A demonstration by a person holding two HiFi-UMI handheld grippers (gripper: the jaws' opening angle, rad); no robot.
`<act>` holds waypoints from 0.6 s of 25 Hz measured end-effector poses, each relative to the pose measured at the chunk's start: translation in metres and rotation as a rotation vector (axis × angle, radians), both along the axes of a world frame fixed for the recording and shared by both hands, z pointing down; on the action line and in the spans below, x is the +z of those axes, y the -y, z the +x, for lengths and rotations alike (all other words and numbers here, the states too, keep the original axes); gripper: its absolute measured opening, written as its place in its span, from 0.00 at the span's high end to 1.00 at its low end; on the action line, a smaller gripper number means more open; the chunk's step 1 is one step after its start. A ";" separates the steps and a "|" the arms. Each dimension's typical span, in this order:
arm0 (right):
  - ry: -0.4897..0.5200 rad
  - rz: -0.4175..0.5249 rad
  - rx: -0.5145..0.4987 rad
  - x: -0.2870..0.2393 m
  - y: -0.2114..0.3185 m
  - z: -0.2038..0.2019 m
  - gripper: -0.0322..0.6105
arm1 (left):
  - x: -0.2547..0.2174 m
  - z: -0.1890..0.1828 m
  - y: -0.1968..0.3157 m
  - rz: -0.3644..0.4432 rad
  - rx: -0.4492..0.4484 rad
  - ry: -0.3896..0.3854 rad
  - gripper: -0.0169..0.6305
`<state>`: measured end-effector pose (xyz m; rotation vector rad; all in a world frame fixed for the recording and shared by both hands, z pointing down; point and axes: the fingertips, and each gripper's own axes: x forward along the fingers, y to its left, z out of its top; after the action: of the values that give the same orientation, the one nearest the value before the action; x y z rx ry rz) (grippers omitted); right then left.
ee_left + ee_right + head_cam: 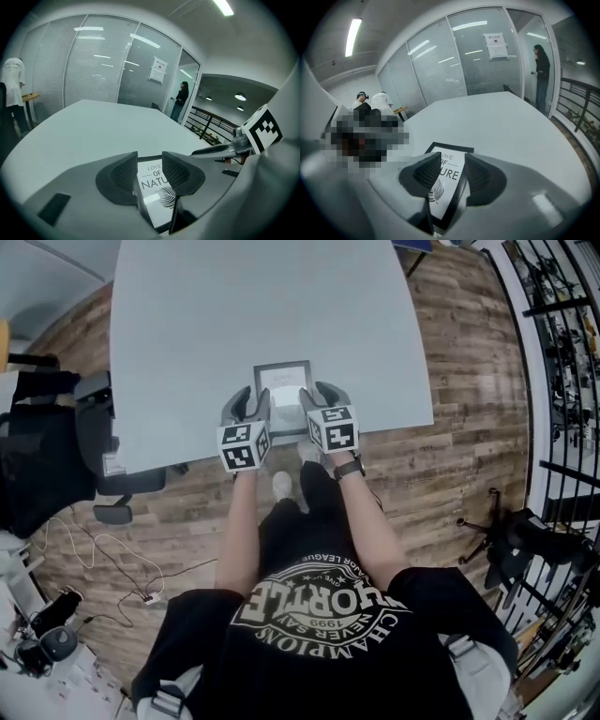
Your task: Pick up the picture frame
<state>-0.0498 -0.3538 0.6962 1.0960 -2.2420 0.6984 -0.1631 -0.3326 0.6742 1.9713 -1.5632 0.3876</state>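
Note:
A black-edged picture frame (283, 388) with a white print lies flat on the grey table (234, 315), close to its front edge. My left gripper (250, 407) hangs open over the frame's near left corner, and my right gripper (322, 399) hangs open over the near right corner. In the left gripper view the open jaws of the left gripper (150, 158) show the picture frame (155, 188) in the gap, its left edge beneath them. In the right gripper view the right gripper (452, 160) is open over the right edge of the picture frame (451, 174). No pad visibly presses on it.
An office chair (108, 460) stands at the table's left front corner, with cables (122, 568) on the wood floor. A black stand (511, 540) and a railing are at the right. A person (541, 70) stands far off by the glass wall.

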 end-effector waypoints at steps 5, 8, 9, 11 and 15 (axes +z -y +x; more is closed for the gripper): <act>-0.017 -0.075 0.019 0.023 0.006 0.004 0.71 | 0.034 -0.005 0.002 -0.110 -0.018 -0.011 0.75; -0.022 -0.120 0.029 0.040 0.007 0.007 0.71 | 0.055 -0.004 0.002 -0.170 -0.014 -0.012 0.75; -0.023 -0.134 0.033 0.045 0.006 0.008 0.71 | 0.062 -0.004 0.001 -0.188 -0.012 -0.012 0.75; -0.026 -0.160 0.042 0.055 0.005 0.010 0.71 | 0.073 -0.004 -0.003 -0.218 -0.016 -0.026 0.75; -0.025 -0.207 0.048 0.069 0.005 0.008 0.73 | 0.091 -0.008 -0.008 -0.264 -0.041 -0.064 0.75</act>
<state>-0.0416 -0.3586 0.7650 1.0527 -2.0751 0.9094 -0.1712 -0.3250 0.7652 1.7310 -1.4302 0.4830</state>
